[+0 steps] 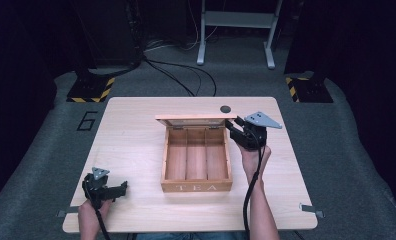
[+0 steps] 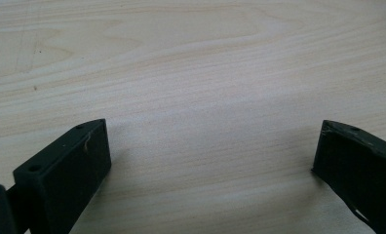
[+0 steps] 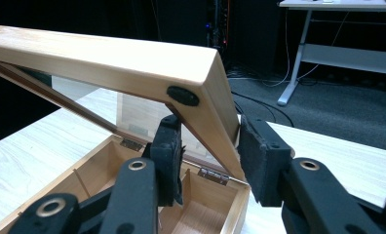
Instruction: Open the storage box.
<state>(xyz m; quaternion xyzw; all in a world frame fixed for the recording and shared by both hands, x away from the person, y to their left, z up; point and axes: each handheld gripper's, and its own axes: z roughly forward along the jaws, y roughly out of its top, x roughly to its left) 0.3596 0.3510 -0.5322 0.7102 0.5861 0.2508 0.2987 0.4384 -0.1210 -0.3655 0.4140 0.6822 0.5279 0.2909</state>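
- The wooden tea box (image 1: 196, 186) sits mid-bench (image 1: 131, 150), its lid (image 1: 193, 119) raised at the far side; three compartments look empty.
- The right hand-held gripper (image 1: 236, 127) straddles the lid's right edge (image 3: 219, 105), one jaw inside, one outside; whether it pinches yet I cannot tell, as a small gap seems to remain.
- To do this well, I judge: close squarely on the frame, not the glass pane (image 3: 132, 114), and swing along the hinge (image 3: 213, 175) arc so the box doesn't slide.
- The right forearm (image 1: 258, 200) reaches far along the box's right side, wrist raised.
- The left hand-held gripper (image 1: 117, 189) rests near-left, jaws wide and empty over bare wood, well apart from the box.
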